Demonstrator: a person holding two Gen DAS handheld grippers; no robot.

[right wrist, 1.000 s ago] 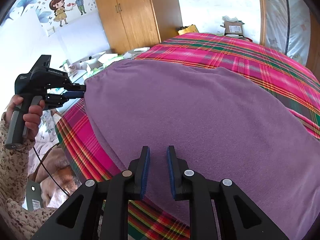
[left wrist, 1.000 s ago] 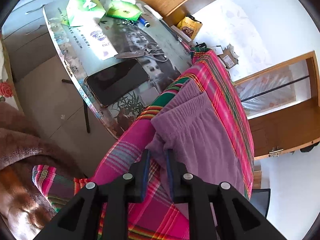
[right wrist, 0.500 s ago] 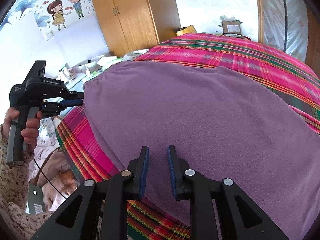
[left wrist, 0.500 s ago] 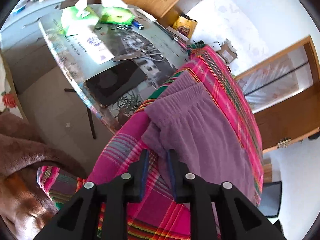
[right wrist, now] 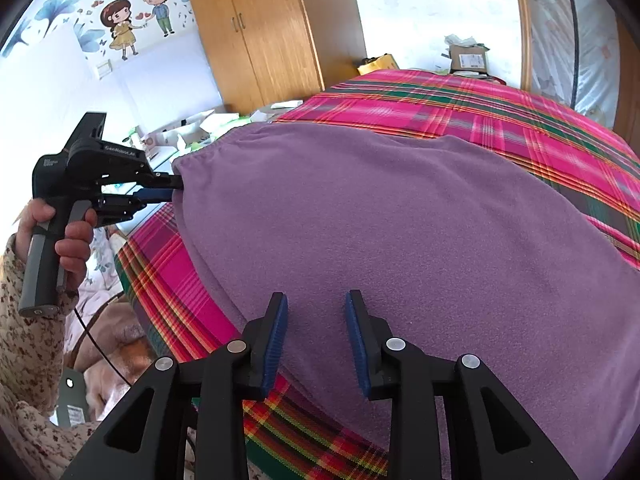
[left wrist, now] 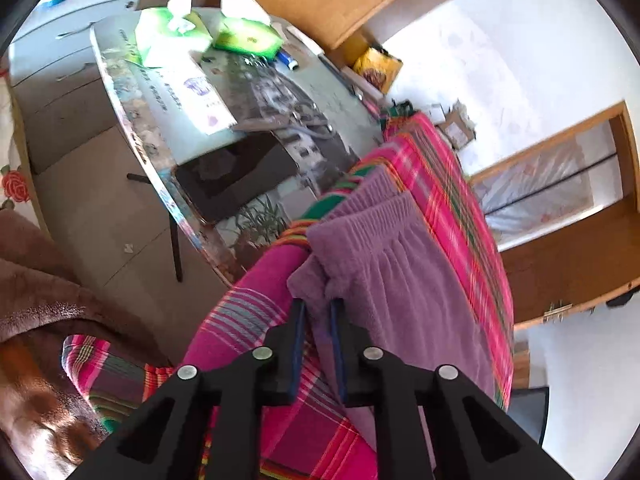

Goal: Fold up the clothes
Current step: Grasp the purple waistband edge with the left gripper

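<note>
Since a second ago the right gripper [right wrist: 316, 320] has spread its fingers [right wrist: 275, 336] wider and they go on opening, while the left gripper [left wrist: 317, 320] is closing on the garment's corner.

The left fingers [left wrist: 297, 344] pinch a bunched corner of the purple garment [left wrist: 400, 280] at its gathered waistband end, cloth plainly between the blue pads; seen from the right wrist, the left gripper [right wrist: 160, 188] bites that far-left corner, held by a hand [right wrist: 68, 232] in a floral sleeve [right wrist: 24, 320]. The right fingers stand released over the near edge of the purple garment [right wrist: 400, 232], not pressing it. The garment lies spread flat on the plaid-covered bed [right wrist: 480, 112]. Left of the bed stands a counter [left wrist: 304, 96] carrying a dark tablet [left wrist: 236, 176], scissors [left wrist: 304, 128] and green tissue packs [left wrist: 172, 36]. A wooden wardrobe [right wrist: 264, 28] stands at the far wall.
</note>
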